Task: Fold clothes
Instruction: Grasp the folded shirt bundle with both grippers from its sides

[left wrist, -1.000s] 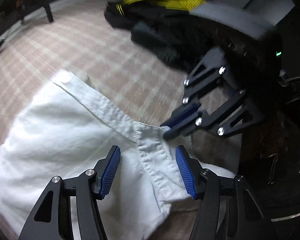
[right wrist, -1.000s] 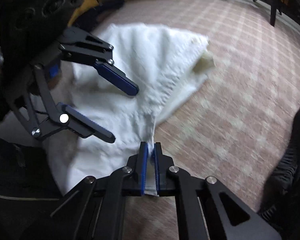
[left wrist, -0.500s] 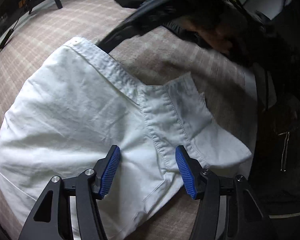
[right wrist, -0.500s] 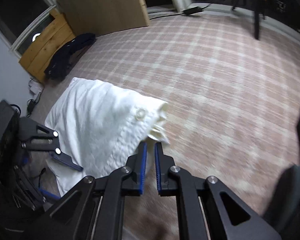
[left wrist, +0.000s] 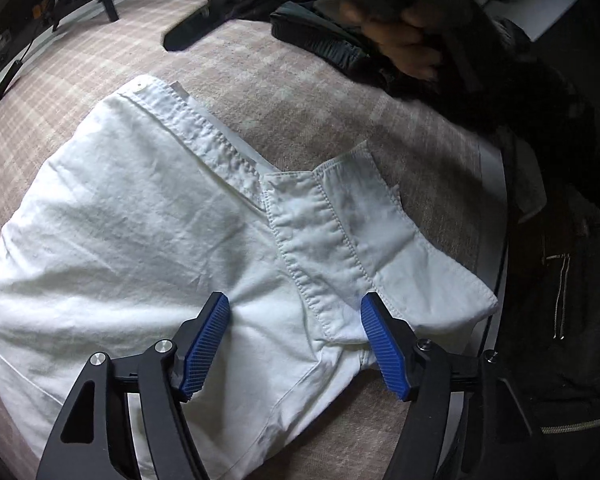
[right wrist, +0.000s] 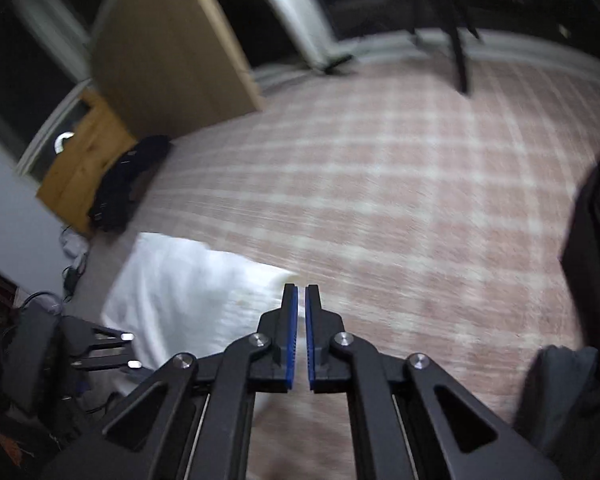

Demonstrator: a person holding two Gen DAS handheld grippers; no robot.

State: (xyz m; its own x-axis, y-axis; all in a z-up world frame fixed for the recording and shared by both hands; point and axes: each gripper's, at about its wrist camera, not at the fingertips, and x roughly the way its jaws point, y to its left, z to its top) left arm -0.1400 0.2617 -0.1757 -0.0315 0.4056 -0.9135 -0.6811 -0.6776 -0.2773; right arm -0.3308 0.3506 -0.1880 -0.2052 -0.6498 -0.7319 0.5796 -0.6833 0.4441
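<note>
Wood cabinet (right wrist: 172, 40) in R view only

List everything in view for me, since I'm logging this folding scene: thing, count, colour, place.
white shorts: one, white, spread flat on the checked cover.
checked cover: one, pink and white, under everything.
dark clothes: a pile, black, beyond the shorts.
wooden board: one, tan, leaning at the far edge.
left gripper: one, black with blue pads, jaws open over the shorts.
right gripper: one, black with blue pads, jaws nearly shut, holding nothing, beside the shorts.
</note>
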